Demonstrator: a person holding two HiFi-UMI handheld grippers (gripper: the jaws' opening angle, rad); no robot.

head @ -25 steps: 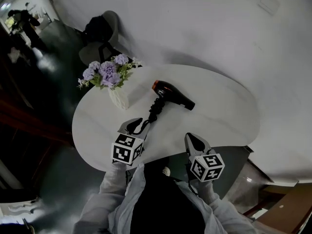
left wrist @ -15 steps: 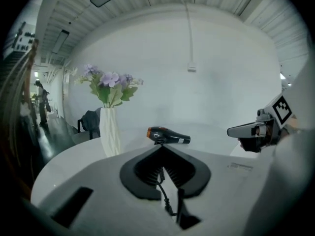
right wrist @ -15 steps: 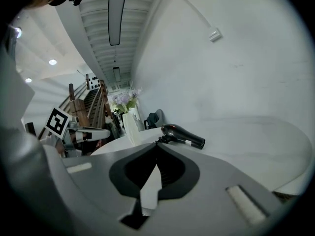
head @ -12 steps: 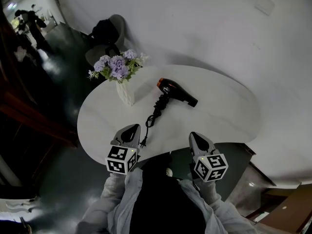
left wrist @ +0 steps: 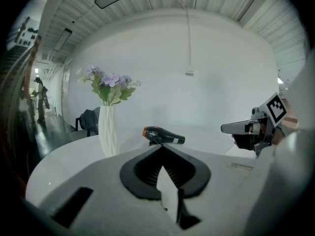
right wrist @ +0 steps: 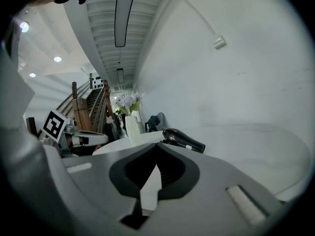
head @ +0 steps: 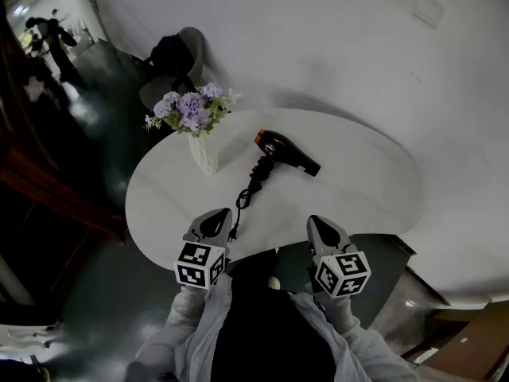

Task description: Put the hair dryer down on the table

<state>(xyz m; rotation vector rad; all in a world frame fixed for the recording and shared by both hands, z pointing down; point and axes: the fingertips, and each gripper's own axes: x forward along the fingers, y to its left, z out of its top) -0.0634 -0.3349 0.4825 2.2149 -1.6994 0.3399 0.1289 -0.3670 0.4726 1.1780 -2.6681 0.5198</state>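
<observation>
The black hair dryer (head: 286, 151) with an orange ring lies on its side on the white table (head: 366, 189). Its dark cord (head: 253, 183) runs toward me and ends near the table's front edge. My left gripper (head: 215, 220) hovers at that edge beside the cord's end, shut and holding nothing. My right gripper (head: 320, 228) is level with it further right, also shut and empty. In the left gripper view the dryer (left wrist: 164, 135) sits beyond the closed jaw tips (left wrist: 161, 148). In the right gripper view the dryer (right wrist: 183, 138) lies ahead of the tips (right wrist: 157, 145).
A white vase with purple flowers (head: 196, 126) stands at the table's left, near the dryer. A chair with a dark bag (head: 169, 58) is behind it by the wall. People (head: 46, 32) stand far off in the dim hallway at upper left.
My left gripper has drawn back from the cord toward the table's near edge and its jaws have shut. The dryer stays where it lay. The right gripper has barely moved.
</observation>
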